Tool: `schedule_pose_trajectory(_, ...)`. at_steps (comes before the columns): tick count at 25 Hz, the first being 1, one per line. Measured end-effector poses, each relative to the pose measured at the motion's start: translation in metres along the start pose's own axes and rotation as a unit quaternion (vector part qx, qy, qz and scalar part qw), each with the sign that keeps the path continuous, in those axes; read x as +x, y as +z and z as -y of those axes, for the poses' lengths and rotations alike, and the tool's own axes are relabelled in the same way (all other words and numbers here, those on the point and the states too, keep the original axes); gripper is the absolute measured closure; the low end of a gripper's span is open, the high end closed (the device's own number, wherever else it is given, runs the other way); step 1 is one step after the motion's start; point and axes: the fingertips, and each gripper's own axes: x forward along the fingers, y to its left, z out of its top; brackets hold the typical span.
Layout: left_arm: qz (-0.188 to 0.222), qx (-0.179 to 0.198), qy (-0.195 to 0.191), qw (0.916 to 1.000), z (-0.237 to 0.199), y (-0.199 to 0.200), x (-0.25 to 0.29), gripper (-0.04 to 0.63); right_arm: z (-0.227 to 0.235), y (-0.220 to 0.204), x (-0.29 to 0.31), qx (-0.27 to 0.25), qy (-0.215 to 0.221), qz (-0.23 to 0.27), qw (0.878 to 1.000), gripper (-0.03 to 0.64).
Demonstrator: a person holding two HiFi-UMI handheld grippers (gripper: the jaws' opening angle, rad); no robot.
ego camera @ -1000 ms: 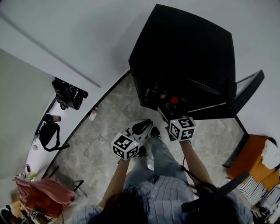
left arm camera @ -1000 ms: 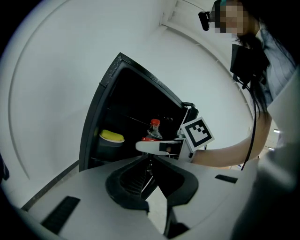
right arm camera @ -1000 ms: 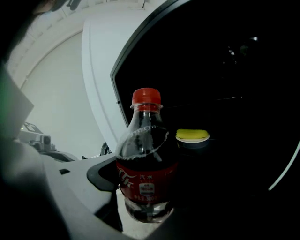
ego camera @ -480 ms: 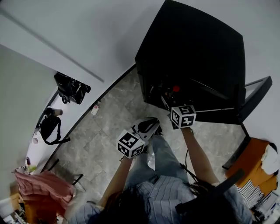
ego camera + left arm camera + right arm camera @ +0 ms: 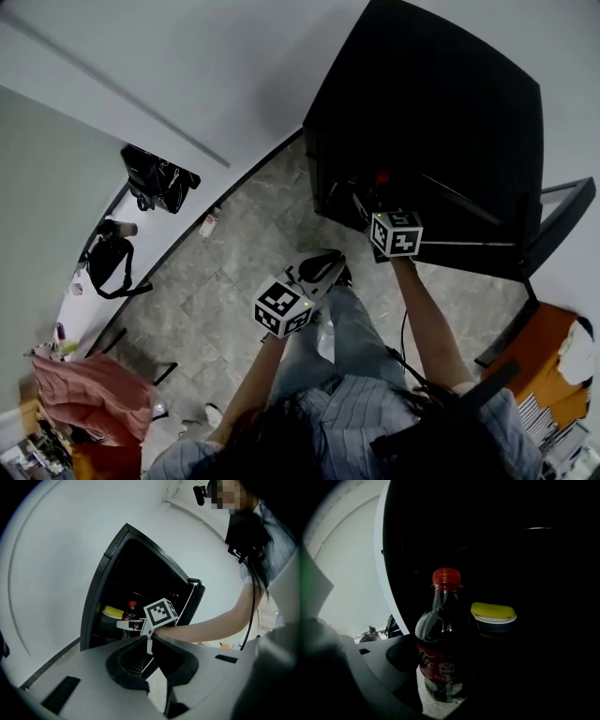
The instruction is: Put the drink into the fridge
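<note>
left gripper: fingers apart, empty | right gripper: arm outstretched, fingers clamping drink

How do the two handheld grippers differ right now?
The right gripper is shut on a red-capped cola bottle; the left gripper is open and holds nothing. The right gripper reaches into the dark fridge; the left gripper hangs outside it, above the floor. Both carry a marker cube.
</note>
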Motion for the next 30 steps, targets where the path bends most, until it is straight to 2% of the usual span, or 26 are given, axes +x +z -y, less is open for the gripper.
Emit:
schedule_pose_trajectory(7,0.000,-0.011,0.018,0.9998,-0.010,-0.004,-0.006,0.566,0.017,0.009,0.018,0.010,-0.020,0.003,1.000,0.313)
schedule_pose_trajectory(13,-0.004,-0.017,0.022,0.9996,-0.011,-0.010,-0.009,0.566,0.024,0.015,0.036,0.002,-0.039,0.000,0.999,0.313)
schedule_pose_trajectory(19,-0.013,-0.019,0.023,0.9995,-0.014,-0.015,-0.008,0.566,0.028,0.023,0.057,-0.019,-0.039,-0.003,0.999,0.313)
schedule_pose_trajectory(26,-0.017,-0.021,0.025,0.9993,-0.013,-0.020,-0.010,0.566,0.034,0.025,0.051,0.012,-0.036,0.038,0.999,0.314)
schedule_pose_trajectory(30,-0.018,-0.023,0.023,0.9993,-0.013,-0.022,-0.009,0.566,0.033,0.019,0.044,-0.010,-0.023,0.051,0.998,0.314)
